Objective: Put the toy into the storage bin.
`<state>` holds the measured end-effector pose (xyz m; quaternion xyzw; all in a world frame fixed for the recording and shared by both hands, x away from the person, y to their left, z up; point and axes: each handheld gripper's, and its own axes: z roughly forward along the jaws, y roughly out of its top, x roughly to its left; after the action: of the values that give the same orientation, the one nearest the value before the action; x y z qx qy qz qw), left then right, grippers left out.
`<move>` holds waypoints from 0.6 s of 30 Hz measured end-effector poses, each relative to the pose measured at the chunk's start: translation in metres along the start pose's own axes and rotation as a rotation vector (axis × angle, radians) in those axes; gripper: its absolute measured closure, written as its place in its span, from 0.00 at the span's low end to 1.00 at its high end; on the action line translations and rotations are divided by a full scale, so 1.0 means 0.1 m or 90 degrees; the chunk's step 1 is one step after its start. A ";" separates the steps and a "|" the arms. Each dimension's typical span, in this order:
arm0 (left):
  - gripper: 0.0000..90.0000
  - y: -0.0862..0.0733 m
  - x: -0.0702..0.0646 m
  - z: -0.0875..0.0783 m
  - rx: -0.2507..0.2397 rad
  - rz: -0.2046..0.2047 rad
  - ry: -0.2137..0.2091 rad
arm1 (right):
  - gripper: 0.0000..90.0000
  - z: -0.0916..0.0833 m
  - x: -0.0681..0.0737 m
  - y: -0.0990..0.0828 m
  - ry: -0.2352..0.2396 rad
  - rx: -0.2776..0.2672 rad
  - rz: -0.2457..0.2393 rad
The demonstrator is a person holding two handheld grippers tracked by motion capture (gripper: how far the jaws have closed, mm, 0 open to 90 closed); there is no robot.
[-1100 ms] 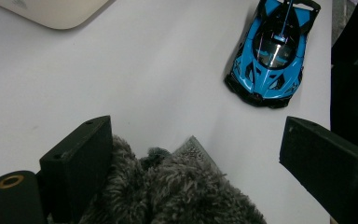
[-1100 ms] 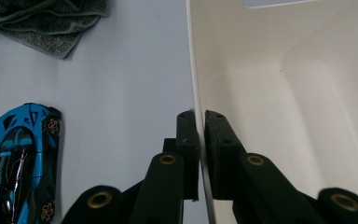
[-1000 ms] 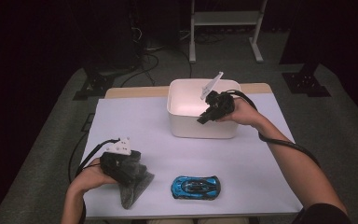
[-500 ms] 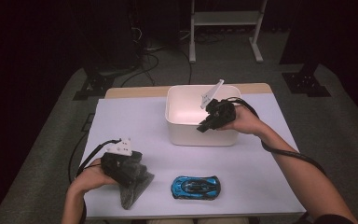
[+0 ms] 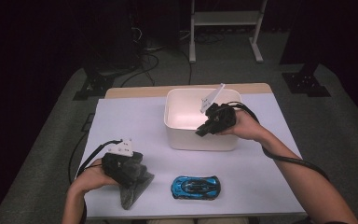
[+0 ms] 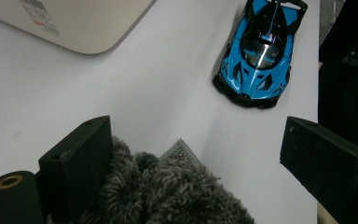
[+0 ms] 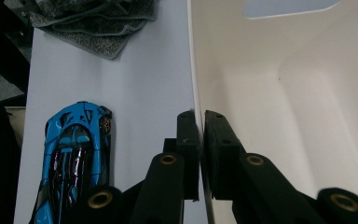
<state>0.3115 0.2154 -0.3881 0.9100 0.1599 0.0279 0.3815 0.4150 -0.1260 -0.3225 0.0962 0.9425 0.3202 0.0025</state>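
White bin [image 5: 200, 135] dragged nearer the person, right gripper [image 5: 204, 130] clamped on its front rim. Left gripper [image 6: 191, 154] jaws wide, over grey cloth [image 5: 133, 189]; blue toy car [image 5: 196, 186] unmoved.

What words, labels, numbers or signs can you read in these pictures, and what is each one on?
Nothing can be read as text.
A sticker on the outer wall of the white bin, seen in the left gripper view, has a barcode and small coloured print: too blurred to read.
The blue toy car shows no lettering that can be read.
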 end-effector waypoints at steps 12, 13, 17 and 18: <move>0.10 0.00 0.00 0.01 0.000 0.001 -0.001 | 0.93 0.01 0.06 0.00 -0.010 -0.004 0.002; 0.10 0.00 0.01 0.01 -0.001 -0.001 -0.001 | 0.93 0.01 0.06 0.00 -0.008 -0.004 0.001; 0.10 0.00 0.00 0.00 0.001 0.002 0.001 | 0.94 0.01 0.09 0.01 -0.011 -0.003 0.003; 0.10 0.01 0.00 -0.01 -0.002 0.001 0.002 | 0.94 0.01 0.09 0.01 -0.009 -0.004 0.002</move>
<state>0.3117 0.2155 -0.3873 0.9096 0.1595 0.0298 0.3824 0.4061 -0.1229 -0.3225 0.1001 0.9412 0.3226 0.0092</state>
